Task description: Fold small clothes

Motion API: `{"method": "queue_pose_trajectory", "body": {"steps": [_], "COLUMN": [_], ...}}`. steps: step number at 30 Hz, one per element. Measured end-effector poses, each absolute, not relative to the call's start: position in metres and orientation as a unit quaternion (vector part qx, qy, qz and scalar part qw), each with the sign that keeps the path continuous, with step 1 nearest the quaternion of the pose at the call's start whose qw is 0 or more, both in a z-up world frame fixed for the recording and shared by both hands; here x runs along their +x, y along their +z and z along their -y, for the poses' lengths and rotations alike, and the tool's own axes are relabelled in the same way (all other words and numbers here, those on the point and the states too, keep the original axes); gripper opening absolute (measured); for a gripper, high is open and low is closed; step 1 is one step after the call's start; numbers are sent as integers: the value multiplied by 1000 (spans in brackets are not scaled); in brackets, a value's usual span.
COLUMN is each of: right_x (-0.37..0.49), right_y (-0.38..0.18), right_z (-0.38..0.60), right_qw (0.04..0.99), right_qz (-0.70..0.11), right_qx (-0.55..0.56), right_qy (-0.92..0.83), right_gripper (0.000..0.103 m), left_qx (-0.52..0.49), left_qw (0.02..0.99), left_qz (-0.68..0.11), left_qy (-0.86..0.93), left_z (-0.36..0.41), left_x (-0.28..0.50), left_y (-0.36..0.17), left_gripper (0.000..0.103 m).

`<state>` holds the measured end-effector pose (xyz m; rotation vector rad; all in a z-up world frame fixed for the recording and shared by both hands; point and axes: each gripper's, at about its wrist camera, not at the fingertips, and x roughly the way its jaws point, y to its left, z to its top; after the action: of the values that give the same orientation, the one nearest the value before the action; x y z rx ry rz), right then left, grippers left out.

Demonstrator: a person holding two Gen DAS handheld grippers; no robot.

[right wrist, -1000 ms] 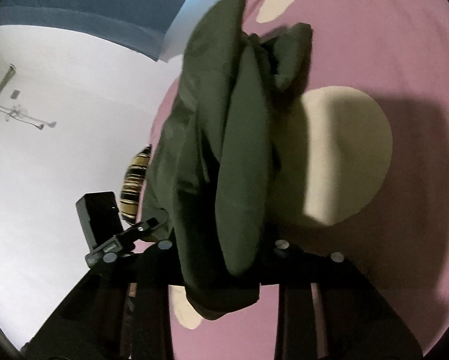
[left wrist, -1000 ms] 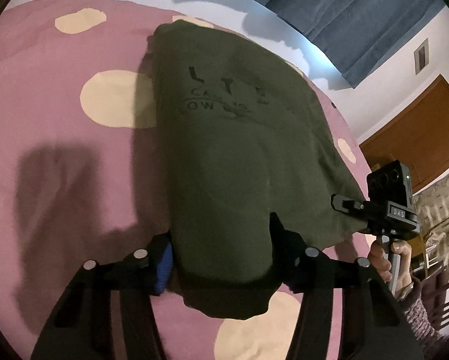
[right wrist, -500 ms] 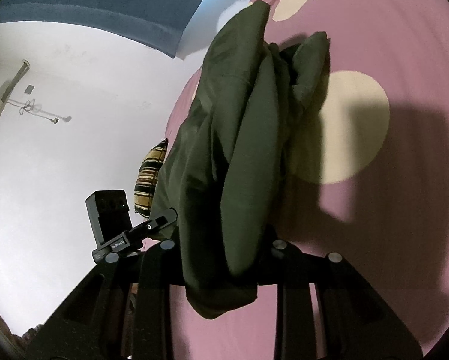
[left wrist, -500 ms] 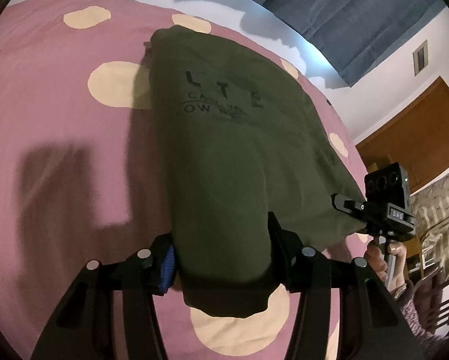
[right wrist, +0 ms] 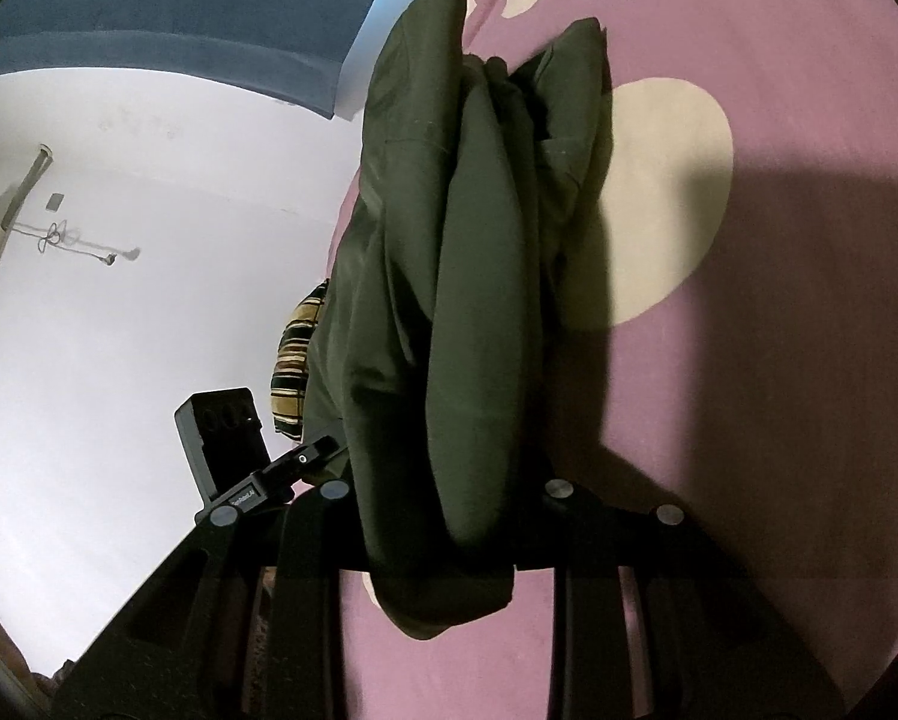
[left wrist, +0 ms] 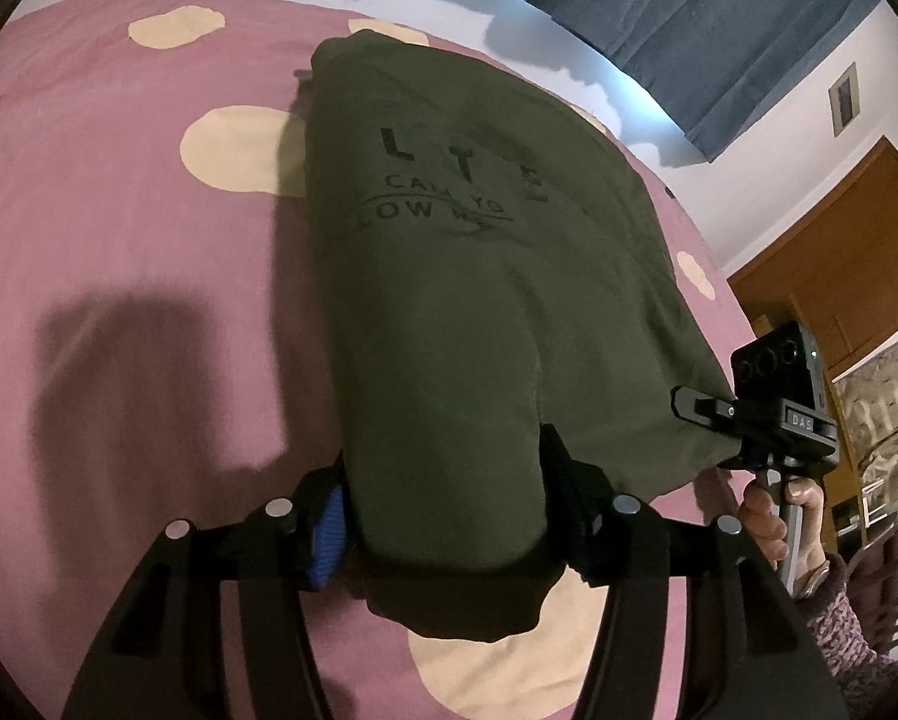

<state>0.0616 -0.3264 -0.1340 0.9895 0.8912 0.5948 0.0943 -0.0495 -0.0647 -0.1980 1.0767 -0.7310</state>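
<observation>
A dark olive green T-shirt [left wrist: 466, 300] with black lettering is held up off the pink bed [left wrist: 119, 240]. My left gripper [left wrist: 449, 516] is shut on one edge of it; cloth drapes over the jaws and hides the fingertips. My right gripper [right wrist: 449, 504] is shut on another edge, and the T-shirt [right wrist: 466, 252] hangs in bunched folds in front of it. In the left wrist view the right gripper's body [left wrist: 772, 408] shows at the shirt's right corner, held by a hand.
The bedsheet is pink with cream spots [right wrist: 658, 204]. A blue curtain [left wrist: 718, 18] and a white wall lie beyond the bed. A brown wooden door [left wrist: 838, 264] stands at right. A striped pillow [right wrist: 293, 360] lies at the bed's edge.
Both grippers have lifted and pulled back a little with the shirt. It hangs flatter and the lettering sits lower in the left wrist view.
</observation>
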Motion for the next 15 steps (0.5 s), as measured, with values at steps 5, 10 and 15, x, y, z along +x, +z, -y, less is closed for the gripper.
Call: {"method": "queue_pose_trajectory", "body": {"steps": [5,10,15], "right_x": [55,56,57], "right_y": [-136,-139,-139], "right_z": [334,334,335], "right_qw": [747,746,745], "right_qz": [-402,-401,-400], "right_qx": [453,454,454], "right_qy": [275,277,279], "right_gripper": [26,25,25], "left_qx": [-91,-91,-89], "left_qw": [793,793,795], "left_qz": [-497,-498,-498], "left_qy": [-340,-339,-336], "left_z": [48,48,47], "left_x": [90,92,93], "left_y": [-65,-66,-66], "left_gripper": [58,61,65]}}
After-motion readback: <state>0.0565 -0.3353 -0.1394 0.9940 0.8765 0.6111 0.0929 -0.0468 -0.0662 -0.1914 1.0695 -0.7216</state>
